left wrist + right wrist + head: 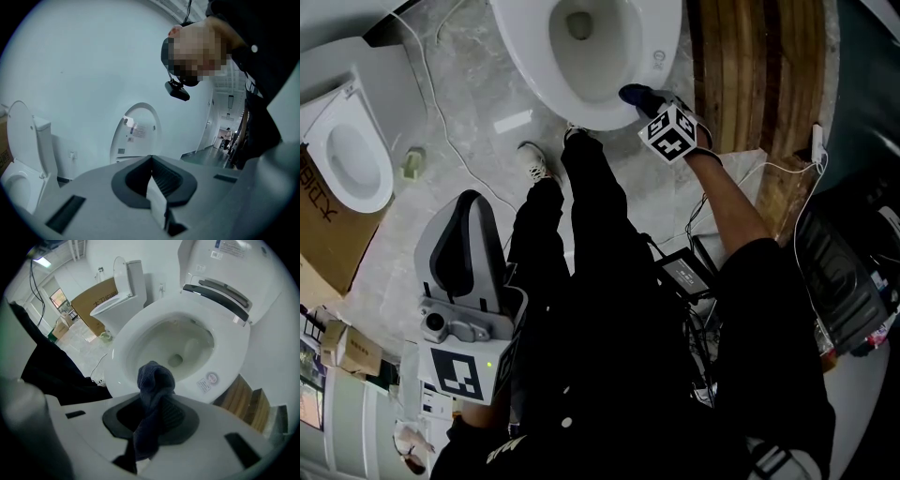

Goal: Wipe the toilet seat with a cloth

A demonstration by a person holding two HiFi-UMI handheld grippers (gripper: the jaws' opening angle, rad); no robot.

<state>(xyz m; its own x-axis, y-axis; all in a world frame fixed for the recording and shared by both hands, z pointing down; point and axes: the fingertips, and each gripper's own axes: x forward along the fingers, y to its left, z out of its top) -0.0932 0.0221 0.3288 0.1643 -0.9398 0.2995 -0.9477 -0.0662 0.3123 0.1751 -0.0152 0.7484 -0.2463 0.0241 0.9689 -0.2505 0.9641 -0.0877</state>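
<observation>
Dark cloth (153, 380) in right tongs (152, 420), at toilet seat (125, 348) rim.

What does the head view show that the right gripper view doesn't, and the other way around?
Only the head view: the left tongs held low beside the person's legs, and a shoe. Only the right gripper view: the raised lid, and the right tongs shut on the cloth. Both: the cloth, the toilet seat and a second toilet.
</observation>
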